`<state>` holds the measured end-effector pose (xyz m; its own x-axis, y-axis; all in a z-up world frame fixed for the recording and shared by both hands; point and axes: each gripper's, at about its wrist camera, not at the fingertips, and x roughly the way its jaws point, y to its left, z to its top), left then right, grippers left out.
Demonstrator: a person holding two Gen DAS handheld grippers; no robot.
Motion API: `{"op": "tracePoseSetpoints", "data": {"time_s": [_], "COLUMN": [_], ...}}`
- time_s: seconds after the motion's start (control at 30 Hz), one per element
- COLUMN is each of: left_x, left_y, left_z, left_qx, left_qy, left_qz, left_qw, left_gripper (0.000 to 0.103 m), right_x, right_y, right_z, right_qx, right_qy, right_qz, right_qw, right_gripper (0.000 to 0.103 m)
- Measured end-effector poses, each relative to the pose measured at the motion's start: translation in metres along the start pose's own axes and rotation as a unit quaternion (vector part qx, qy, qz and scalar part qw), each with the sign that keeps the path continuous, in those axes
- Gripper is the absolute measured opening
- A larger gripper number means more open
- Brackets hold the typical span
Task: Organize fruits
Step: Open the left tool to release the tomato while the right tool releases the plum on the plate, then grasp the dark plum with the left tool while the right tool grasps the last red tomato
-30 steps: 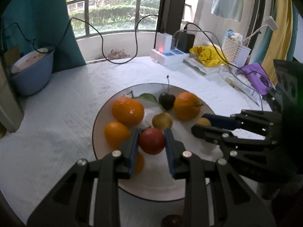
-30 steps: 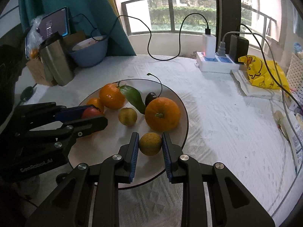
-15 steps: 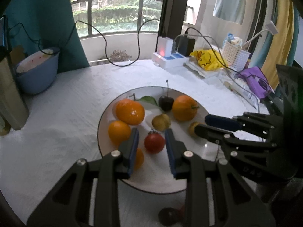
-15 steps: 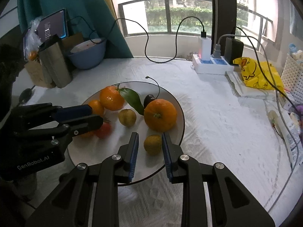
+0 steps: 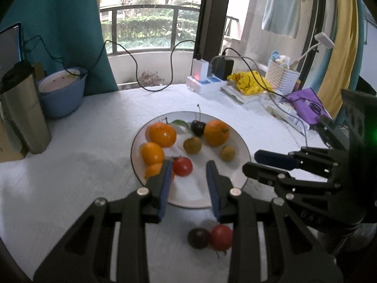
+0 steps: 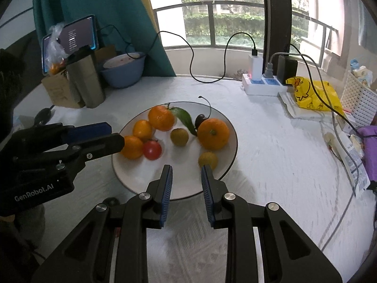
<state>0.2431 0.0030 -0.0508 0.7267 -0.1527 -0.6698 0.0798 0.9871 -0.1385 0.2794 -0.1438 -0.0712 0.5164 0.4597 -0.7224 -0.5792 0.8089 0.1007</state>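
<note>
Left wrist view: the left gripper (image 5: 188, 176) hangs spread and empty over the plate (image 5: 242, 146); its left finger (image 5: 165, 179) hides part of an orange (image 5: 153, 171). Near, off the plate, a tomato (image 5: 220, 237) and dark fruit (image 5: 198, 238) are blurred.

Right wrist view: the right gripper (image 6: 186, 179) holds nothing, jaws apart; its right finger (image 6: 207, 181) covers the near edge of a small yellow fruit (image 6: 208, 159).

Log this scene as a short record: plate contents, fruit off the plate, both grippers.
plate: four oranges, a red tomato, a dark cherry, two yellow-green fruits
off plate: a dark fruit and a second tomato, touching, on the tablecloth
left gripper: jaws narrowly apart, empty
right gripper: jaws narrowly apart, empty
</note>
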Motion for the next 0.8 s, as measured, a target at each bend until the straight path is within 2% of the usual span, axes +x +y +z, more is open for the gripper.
{"op": "tracePoseSetpoints", "data": {"time_s": [0.43, 0.8], "left_x": [-0.026, -0.028], "left_y": [0.007, 0.018], "left_z": [-0.040, -0.077], "left_qx": [-0.016, -0.036], "left_qy": [0.006, 0.022], "left_qz": [0.007, 0.006], "left_qw": [0.9998, 0.9991], "left_gripper": [0.032, 0.032], "right_x": [-0.013, -0.005], "right_y": [0.028, 0.048], "right_z": [-0.026, -0.051], "right_qx": [-0.009, -0.011], "right_qy": [0.012, 0.040], "right_qz": [0.010, 0.034], "right_qw": [1.000, 0.999], "right_gripper": [0.027, 0.027]}}
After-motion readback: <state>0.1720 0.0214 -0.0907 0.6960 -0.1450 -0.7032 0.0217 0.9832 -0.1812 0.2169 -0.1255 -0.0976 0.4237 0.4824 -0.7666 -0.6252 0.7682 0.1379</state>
